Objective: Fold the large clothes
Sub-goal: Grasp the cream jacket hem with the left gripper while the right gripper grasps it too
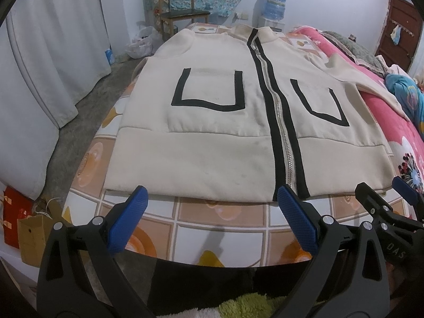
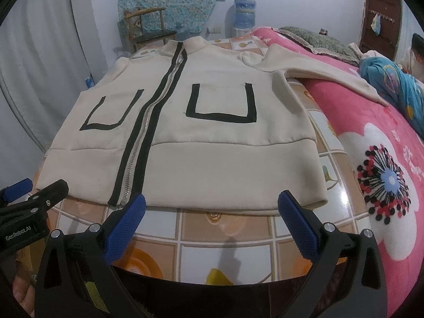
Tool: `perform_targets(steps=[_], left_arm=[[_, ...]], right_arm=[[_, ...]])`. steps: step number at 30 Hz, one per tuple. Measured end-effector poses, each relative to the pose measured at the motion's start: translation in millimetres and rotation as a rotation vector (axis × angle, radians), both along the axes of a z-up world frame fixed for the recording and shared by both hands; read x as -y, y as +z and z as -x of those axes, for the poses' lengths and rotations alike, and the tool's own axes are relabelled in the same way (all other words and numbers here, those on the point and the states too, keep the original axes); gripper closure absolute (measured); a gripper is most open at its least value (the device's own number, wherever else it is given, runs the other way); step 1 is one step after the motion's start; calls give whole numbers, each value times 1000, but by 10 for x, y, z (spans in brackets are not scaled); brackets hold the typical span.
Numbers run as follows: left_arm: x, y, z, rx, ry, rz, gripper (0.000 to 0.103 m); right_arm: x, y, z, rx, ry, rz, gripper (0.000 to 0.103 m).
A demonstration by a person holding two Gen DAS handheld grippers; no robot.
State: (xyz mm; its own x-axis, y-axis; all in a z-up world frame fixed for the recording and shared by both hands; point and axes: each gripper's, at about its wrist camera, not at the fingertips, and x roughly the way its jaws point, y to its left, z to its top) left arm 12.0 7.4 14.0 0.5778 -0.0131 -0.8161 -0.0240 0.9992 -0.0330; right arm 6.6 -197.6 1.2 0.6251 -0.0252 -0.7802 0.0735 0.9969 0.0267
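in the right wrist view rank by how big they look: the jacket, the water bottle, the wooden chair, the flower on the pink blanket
Largest to smallest, as they appear:
1. jacket
2. flower, though it lies nearer the camera
3. wooden chair
4. water bottle
The chair and bottle stand far off by the wall, so their true sizes are unsure.

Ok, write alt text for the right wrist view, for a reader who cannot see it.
A cream zip-up jacket with black trim lies flat, front up, on a tiled-pattern table cover, one sleeve draped onto a pink floral blanket. The open right gripper hovers just short of the hem, holding nothing. The left gripper shows at the left edge.
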Motion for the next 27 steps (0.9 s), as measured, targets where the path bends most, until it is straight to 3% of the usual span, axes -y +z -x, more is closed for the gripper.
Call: perform_targets(steps=[4, 9, 15, 19, 23, 27], left_arm=[[-45, -62, -31, 3, -25, 19, 8], [-301, -127, -30, 68, -67, 194, 8], [-700, -288, -224, 47, 11, 266, 8], [-958, -371, -308, 120, 112, 224, 8], [-1096, -521, -500, 88, 187, 138, 8], [-1127, -645, -654, 61, 203, 90, 11]], right_arm=[[56, -35, -53, -9, -3, -6, 6], [267, -77, -120, -29, -33, -17, 6], [591, -42, -135, -3, -86, 38, 6], [796, -86, -194, -21, -113, 25, 6], [929, -185, -291, -55, -127, 10, 7], [982, -284, -370, -87, -129, 12, 17]])
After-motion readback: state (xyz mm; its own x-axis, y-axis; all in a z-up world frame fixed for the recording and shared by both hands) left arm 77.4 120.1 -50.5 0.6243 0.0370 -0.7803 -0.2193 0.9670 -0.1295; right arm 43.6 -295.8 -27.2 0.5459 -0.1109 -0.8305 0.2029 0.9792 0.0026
